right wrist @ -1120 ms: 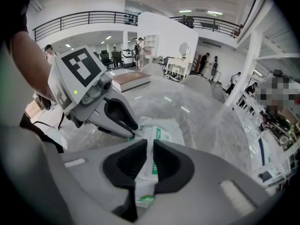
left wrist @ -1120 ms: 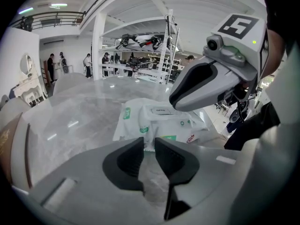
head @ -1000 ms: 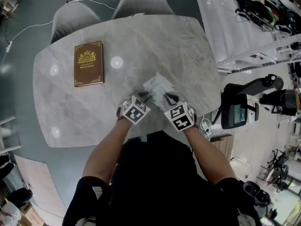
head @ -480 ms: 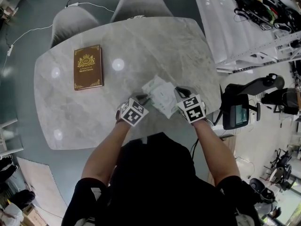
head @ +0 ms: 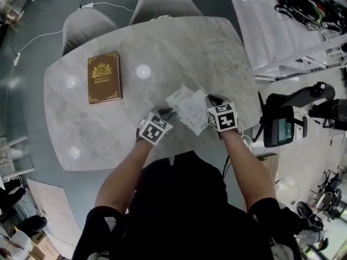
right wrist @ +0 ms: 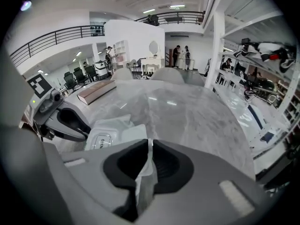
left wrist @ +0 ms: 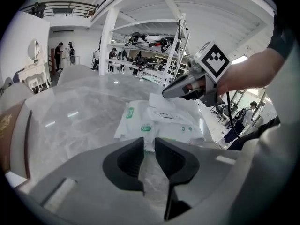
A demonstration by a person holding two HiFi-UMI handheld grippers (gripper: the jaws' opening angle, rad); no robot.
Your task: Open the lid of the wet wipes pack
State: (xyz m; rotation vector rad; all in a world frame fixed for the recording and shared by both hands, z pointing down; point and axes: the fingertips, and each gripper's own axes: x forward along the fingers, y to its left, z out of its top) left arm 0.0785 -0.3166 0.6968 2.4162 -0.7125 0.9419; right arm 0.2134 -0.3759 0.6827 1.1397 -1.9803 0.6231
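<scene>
The white soft-plastic wet wipes pack (head: 187,108) lies toward 5 o'clock on the grey marble table (head: 108,129). Your right gripper (right wrist: 149,146), its jaws opening, pinches the pack's end film at 3 o'clock. Your left gripper (left wrist: 149,144) hovers at 8 o'clock, slightly apart and empty. The oval lid (right wrist: 101,143) looks shut, so opening it is all ahead of you.

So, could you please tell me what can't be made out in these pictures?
- The book's title: too small in the head view.
- Whether the left gripper pinches the wet wipes pack: its jaws cover the pack's near edge in the left gripper view.
- What the thin white sheet between the right gripper's opening jaws belongs to: the jaws hide where it joins, right gripper view.
</scene>
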